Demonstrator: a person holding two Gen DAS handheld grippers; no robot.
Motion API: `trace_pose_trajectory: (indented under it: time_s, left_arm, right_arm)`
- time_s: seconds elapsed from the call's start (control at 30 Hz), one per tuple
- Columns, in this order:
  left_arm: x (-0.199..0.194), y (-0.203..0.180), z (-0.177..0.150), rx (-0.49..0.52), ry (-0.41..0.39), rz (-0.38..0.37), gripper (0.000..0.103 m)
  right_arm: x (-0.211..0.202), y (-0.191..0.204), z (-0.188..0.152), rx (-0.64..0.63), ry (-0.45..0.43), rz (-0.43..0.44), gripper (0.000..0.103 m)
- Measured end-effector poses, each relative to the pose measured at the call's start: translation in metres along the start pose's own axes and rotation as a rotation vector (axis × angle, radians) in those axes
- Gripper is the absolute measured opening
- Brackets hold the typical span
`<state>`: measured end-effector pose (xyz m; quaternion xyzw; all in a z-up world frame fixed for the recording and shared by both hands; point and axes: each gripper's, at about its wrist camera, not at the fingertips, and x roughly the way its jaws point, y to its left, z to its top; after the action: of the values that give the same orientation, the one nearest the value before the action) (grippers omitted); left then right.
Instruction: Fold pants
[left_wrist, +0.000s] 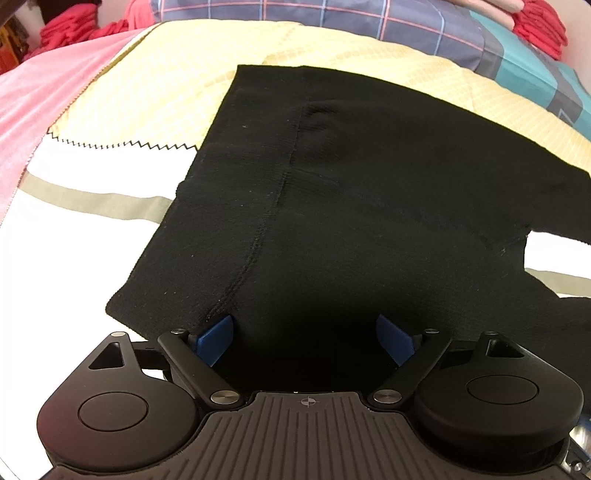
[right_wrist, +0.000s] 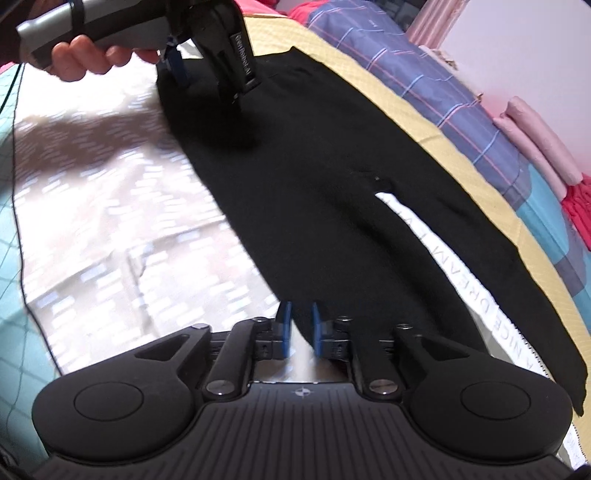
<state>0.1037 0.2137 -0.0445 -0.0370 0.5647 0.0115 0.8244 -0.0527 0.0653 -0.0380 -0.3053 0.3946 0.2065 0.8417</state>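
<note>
Black pants (left_wrist: 369, 192) lie flat on the bed, waist end nearest in the left wrist view. My left gripper (left_wrist: 304, 334) is open over that end, its blue pads (left_wrist: 216, 338) wide apart with black fabric between them. The right wrist view shows the pants (right_wrist: 332, 206) running lengthwise, the legs split by a strip of white sheet. A hand (right_wrist: 85, 55) holds the left gripper (right_wrist: 207, 85) on the far end. My right gripper (right_wrist: 301, 328) is at the near leg's end. Its blue pads (right_wrist: 284, 328) stand a narrow gap apart, the leg's edge between them and not pinched.
The bed has a yellow quilted cover (left_wrist: 166, 81), a white sheet with a grey stripe (left_wrist: 92, 199) and a pink cloth (left_wrist: 44, 96). A plaid blanket (right_wrist: 424, 92), folded pink cloth (right_wrist: 539, 147) and red clothes (right_wrist: 580, 210) lie behind. A thin cable (right_wrist: 14, 155) runs down the left.
</note>
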Motion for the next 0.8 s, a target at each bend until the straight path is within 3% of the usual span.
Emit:
trace_pose_trajectory:
  time_s: [0.03, 0.2, 0.23, 0.3, 0.4, 0.63, 0.8]
  left_arm:
    - [0.001, -0.002, 0.000, 0.005, 0.001, 0.004, 0.103]
    - [0.001, -0.007, 0.002, 0.016, 0.002, 0.014, 0.103]
    - [0.002, -0.009, 0.002, 0.017, 0.002, 0.016, 0.103]
    - [0.002, -0.010, 0.002, 0.017, 0.003, 0.016, 0.103]
    - [0.001, -0.010, 0.002, 0.010, 0.003, 0.004, 0.103]
    - [-0.005, -0.004, 0.003, -0.023, -0.005, -0.042, 0.103]
    - [-0.016, -0.007, 0.005, 0.000, -0.044, -0.028, 0.103]
  right_arm:
    - [0.002, 0.002, 0.001, -0.006, -0.001, -0.010, 0.041]
    - [0.011, 0.006, 0.007, -0.015, -0.014, -0.043, 0.043]
    - [0.012, 0.007, 0.006, -0.012, -0.015, -0.039, 0.036]
    - [0.010, 0.006, 0.006, 0.008, -0.004, 0.029, 0.007]
    - [-0.001, 0.013, -0.001, -0.035, -0.008, 0.036, 0.006]
    - [-0.002, 0.008, -0.004, 0.000, -0.010, 0.047, 0.008]
    - [-0.003, 0.012, -0.002, -0.018, -0.026, 0.026, 0.025]
